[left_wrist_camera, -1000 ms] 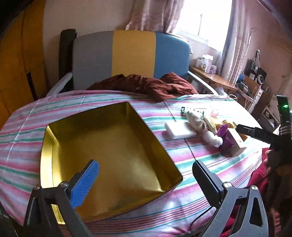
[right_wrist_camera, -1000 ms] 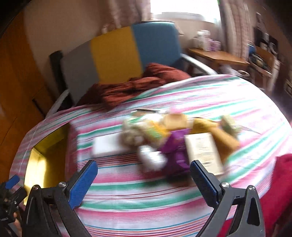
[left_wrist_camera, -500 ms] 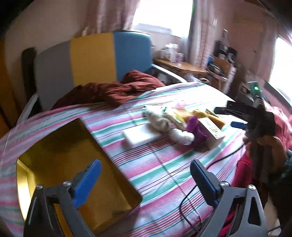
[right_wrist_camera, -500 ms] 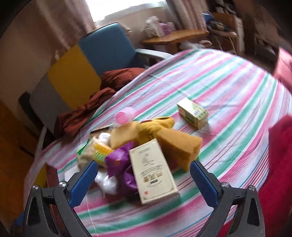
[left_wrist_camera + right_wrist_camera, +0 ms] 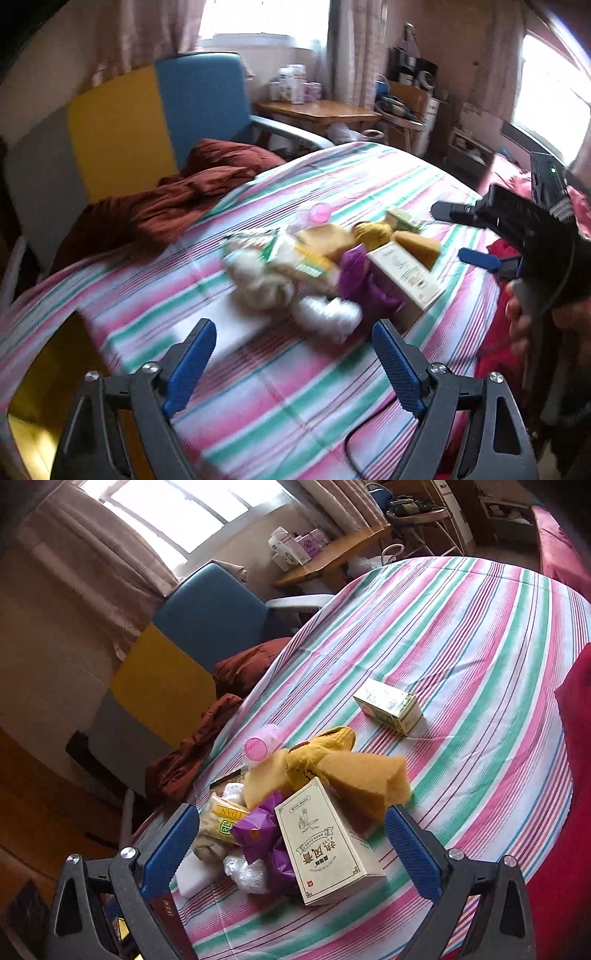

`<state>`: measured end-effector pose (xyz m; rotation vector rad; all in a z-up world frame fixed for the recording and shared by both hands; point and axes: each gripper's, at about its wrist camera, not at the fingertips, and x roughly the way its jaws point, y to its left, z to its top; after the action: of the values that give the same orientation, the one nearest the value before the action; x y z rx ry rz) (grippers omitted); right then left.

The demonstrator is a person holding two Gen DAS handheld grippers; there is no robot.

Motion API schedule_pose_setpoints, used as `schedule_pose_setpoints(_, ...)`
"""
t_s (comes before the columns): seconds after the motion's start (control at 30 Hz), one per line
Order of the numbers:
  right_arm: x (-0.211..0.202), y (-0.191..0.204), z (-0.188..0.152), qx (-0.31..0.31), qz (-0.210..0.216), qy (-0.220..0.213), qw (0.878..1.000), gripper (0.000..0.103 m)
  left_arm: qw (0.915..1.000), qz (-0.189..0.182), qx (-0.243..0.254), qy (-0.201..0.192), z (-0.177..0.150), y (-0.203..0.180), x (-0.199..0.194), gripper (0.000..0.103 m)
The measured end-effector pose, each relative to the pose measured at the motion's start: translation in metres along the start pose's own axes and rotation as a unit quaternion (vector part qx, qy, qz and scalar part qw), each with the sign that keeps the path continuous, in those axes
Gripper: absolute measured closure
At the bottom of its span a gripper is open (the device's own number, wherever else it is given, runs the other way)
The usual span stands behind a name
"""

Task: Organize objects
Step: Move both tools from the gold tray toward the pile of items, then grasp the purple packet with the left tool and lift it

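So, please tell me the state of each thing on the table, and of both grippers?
left gripper: open, holding nothing, jaws have just been closing
right gripper: open, holding nothing
cream box: lying flat against the pile
green box: lying apart from the pile
gold tin: open

Daylight pours in from the curtained window (image 5: 264, 16), which is totally blown out. The left wrist view is motion-smeared, especially the pile of soft toys and boxes (image 5: 325, 269); the right one's sharper. Heavy fisheye bending, dark vignetted corners.
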<state>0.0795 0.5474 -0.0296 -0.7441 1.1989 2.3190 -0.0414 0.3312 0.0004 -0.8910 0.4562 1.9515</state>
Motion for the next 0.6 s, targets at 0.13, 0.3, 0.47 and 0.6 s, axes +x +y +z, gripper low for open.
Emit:
schedule_pose_setpoints(0.13,0.001,-0.003,0.002,0.008,0.005,0.003,1.000,0.000,0.9992,-0.024,0.031,0.004,0.024,-0.016,0.029,0.040)
schedule_pose_setpoints(0.3,0.000,-0.014,0.005,0.040,0.020,-0.001,0.999,0.000,0.9957,-0.059,0.061,0.036,0.039,-0.039,0.075,0.057)
schedule_pose_setpoints(0.47,0.007,-0.016,0.005,0.046,0.034,0.015,0.998,0.000,0.9921,-0.064,0.089,0.061,0.047,-0.058,0.114,0.069)
schedule_pose_setpoints(0.6,0.009,-0.016,0.004,0.044,0.038,0.020,0.998,0.000,0.9918,-0.067,0.078,0.077,0.046,-0.054,0.134,0.073)
